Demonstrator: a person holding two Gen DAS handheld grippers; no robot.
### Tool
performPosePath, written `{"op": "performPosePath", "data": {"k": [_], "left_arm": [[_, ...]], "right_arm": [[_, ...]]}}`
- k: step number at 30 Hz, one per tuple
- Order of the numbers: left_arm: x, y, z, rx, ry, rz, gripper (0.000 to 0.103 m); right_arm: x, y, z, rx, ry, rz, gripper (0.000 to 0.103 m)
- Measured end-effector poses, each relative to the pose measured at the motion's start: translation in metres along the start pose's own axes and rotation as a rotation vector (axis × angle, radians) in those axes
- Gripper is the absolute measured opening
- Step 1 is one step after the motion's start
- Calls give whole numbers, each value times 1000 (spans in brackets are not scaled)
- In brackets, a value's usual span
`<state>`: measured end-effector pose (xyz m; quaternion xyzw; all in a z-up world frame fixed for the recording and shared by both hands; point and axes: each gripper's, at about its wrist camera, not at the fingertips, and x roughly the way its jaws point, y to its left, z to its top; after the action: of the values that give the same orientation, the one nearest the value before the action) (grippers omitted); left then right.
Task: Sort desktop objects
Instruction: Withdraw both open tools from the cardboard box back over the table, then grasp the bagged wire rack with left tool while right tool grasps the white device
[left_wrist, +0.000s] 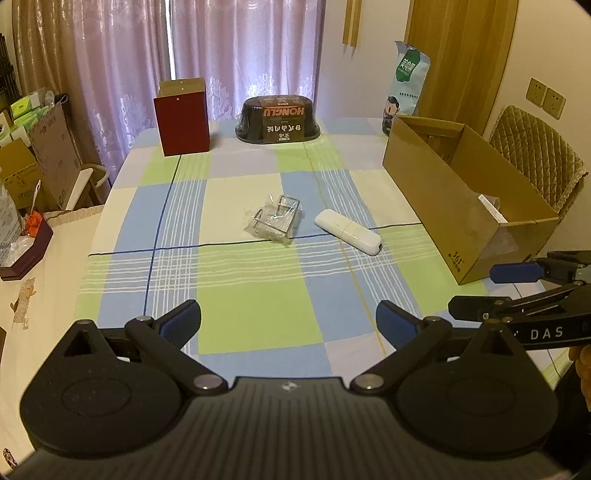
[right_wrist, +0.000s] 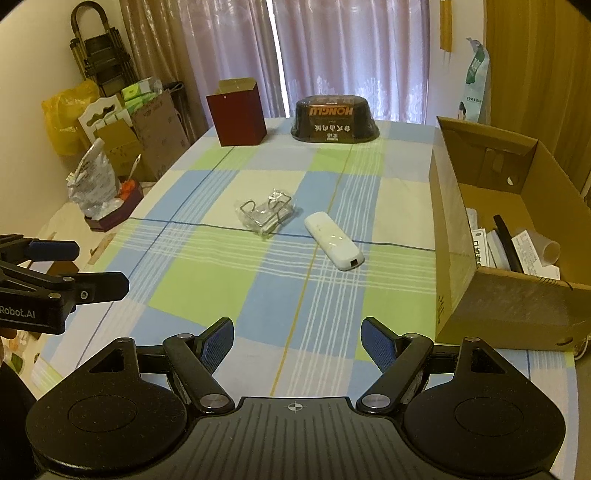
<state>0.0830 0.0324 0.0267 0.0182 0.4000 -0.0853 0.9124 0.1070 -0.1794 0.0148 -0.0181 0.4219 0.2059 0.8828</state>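
A white remote-like device (left_wrist: 348, 231) (right_wrist: 333, 240) lies in the middle of the checked tablecloth. Left of it rests a clear plastic bag with a wire metal piece (left_wrist: 275, 218) (right_wrist: 266, 212). An open cardboard box (left_wrist: 461, 192) (right_wrist: 495, 236) stands along the right side and holds papers and several small items. My left gripper (left_wrist: 288, 325) hovers open over the near part of the table, nothing between its blue pads. My right gripper (right_wrist: 297, 341) is open too, just right of the left one, beside the box's near corner. Each gripper shows at the other view's edge.
A dark red box (left_wrist: 181, 117) and a black wrapped container (left_wrist: 277, 119) stand at the table's far end. A printed bag (left_wrist: 404, 85) leans by the far right corner. Cartons and bags crowd the floor on the left (right_wrist: 122, 147). A padded chair (left_wrist: 535, 155) sits behind the cardboard box.
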Motion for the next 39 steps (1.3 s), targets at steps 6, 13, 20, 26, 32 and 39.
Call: {"op": "performPosePath", "data": {"k": [6,13,20,26,32,39], "left_arm": [[7,-1,2,6,8,-1,99],[27,3,12,37,13,3,99],[74,14,31,82,24,5,99],[128,23,47,137,27,-22,99],[182,26,60,201,19,-39,99],[232,21,66,309,22,-62,96]], "right_arm": [[6,-3,2,2,8,-1,79],[26,-5,11,-28,22,-3,79],[74,-7,33,-108,34,-9,79],[128,-26,49,-133,49,-32,79],[170,-44,59,-152,47,-60,79],[200,-54,59,-185,56,-64,78]]}}
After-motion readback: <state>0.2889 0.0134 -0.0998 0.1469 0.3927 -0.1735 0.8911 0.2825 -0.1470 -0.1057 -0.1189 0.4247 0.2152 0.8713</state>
